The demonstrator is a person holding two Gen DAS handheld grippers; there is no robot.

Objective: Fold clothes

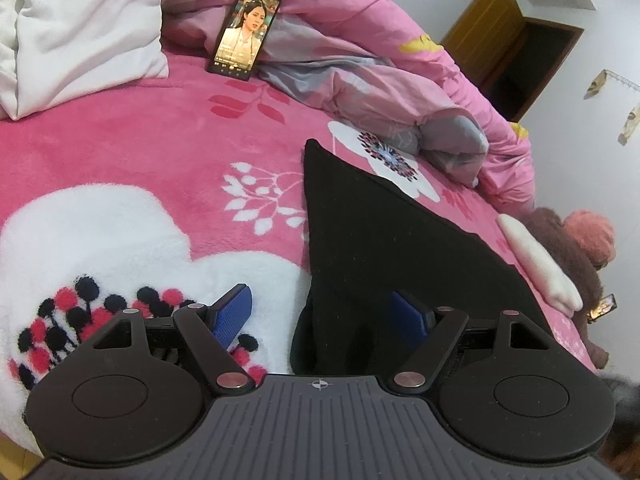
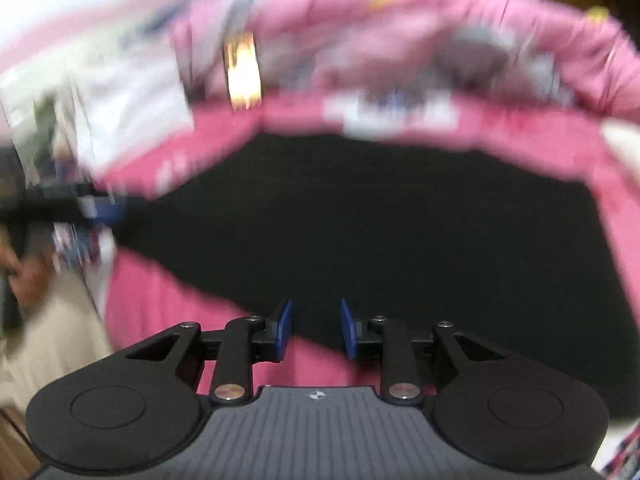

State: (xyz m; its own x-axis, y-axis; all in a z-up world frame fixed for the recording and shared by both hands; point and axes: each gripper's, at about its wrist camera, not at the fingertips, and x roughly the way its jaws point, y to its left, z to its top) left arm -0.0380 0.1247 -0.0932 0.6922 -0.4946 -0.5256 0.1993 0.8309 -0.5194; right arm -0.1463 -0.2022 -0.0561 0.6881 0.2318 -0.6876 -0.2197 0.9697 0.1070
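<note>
Black grippers (image 1: pixel 322 316), blue-padded fingers (image 1: pixel 234 316), perhaps beige clothing.

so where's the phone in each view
Left wrist: the phone stands propped against the pink quilt, upper middle, screen lit.
Right wrist: only a bright blurred streak at upper left, probably the phone; too smeared to be sure.
Shared landmark: the black garment on the pink blanket.

You have one black garment (image 1: pixel 384 240), one phone (image 1: pixel 244 32), one white pillow (image 1: pixel 80 28), one plush toy (image 1: pixel 568 248) and two grippers.
</note>
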